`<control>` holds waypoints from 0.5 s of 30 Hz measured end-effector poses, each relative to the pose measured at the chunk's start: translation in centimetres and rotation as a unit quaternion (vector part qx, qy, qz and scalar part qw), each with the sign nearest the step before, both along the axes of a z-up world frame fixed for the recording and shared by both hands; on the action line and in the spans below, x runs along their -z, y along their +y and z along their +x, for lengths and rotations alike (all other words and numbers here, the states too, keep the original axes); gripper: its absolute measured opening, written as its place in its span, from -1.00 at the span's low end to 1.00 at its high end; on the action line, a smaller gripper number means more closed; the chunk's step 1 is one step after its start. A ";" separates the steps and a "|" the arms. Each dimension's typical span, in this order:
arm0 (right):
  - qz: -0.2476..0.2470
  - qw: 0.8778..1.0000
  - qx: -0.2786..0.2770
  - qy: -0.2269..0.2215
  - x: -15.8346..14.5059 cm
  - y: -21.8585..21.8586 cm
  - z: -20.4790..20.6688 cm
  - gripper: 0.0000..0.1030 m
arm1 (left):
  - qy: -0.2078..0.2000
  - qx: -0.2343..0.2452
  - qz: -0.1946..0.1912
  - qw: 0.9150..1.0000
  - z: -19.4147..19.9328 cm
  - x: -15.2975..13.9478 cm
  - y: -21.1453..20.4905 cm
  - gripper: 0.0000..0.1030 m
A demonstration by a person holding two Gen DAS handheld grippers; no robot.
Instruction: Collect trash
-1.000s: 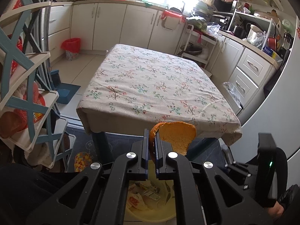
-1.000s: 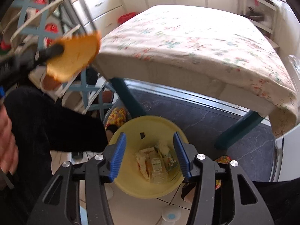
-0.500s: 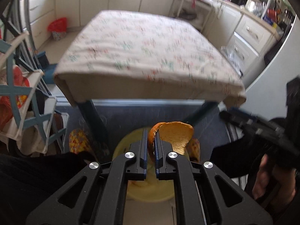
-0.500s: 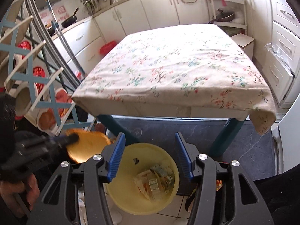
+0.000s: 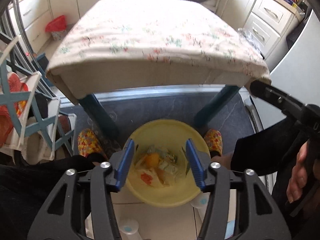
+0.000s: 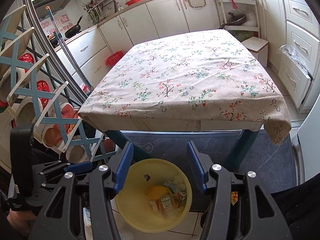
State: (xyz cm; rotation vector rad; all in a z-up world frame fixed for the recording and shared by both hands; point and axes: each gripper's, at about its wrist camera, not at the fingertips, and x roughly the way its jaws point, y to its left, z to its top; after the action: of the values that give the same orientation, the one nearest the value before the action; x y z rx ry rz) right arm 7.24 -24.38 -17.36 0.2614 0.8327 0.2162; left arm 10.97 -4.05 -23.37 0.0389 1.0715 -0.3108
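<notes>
- below the near edge of the table (image 5: 160, 40), on the tiled floor, stands a yellow bin (image 5: 166, 192), seen from above in both wrist views.
- left gripper (image 5: 160, 161) hangs right over the bin's mouth, pointing steeply down; its blue-padded jaws are opening, and nothing sits between the pads.
- orange peel (image 5: 152, 159) lies inside the bin on top of the other trash, between the spread jaws as the left camera sees it but apart from both pads.
- around the peel in the bin are crumpled wrappers (image 5: 168, 166) and a small red scrap (image 5: 146, 177).
- right gripper (image 6: 160, 165) also points down toward the bin, its jaws parted and bare; the peel (image 6: 155, 192) and a small printed carton (image 6: 166, 202) show in the bin below it.
- in the left view the right gripper's black body (image 5: 284, 104) comes in from the right edge, with the right hand (image 5: 300, 172) around its handle.
- in the right view the left gripper's body shows at the lower left, beside the bin.
- floral tablecloth (image 6: 184, 76) covers the table; its top carries nothing that the views show.
- two patterned slippers (image 5: 89, 144) flank the bin on a dark mat (image 5: 160, 108) under the table's blue legs.
- a blue and white shoe rack (image 6: 36, 100) stands at the left, and a small red bin (image 5: 57, 27) sits by the cabinets beyond the table.
</notes>
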 end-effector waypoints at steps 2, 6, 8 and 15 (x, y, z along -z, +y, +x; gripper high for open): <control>-0.005 1.000 0.003 -0.009 -0.4 0.0 -0.2 0.07 | -0.022 -0.009 -0.005 1.000 -0.2 -1.2 0.3 0.27; -0.023 0.999 0.010 -0.035 -1.9 0.1 -0.9 0.26 | -0.084 -0.041 -0.015 0.996 -1.3 -4.7 1.2 0.68; -0.025 0.998 0.019 -0.054 -3.3 0.1 -1.6 0.40 | -0.113 -0.062 -0.014 0.992 -2.2 -6.7 1.7 0.80; -0.027 0.994 0.031 -0.101 -8.0 0.9 -4.9 0.69 | -0.162 -0.106 0.002 0.981 -5.3 -11.4 3.2 0.84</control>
State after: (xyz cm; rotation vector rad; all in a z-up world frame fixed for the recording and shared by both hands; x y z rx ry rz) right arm 2.33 -23.50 -9.39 0.2099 0.6282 0.1586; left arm 5.66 -0.88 -11.97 -0.0200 0.7441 -0.1032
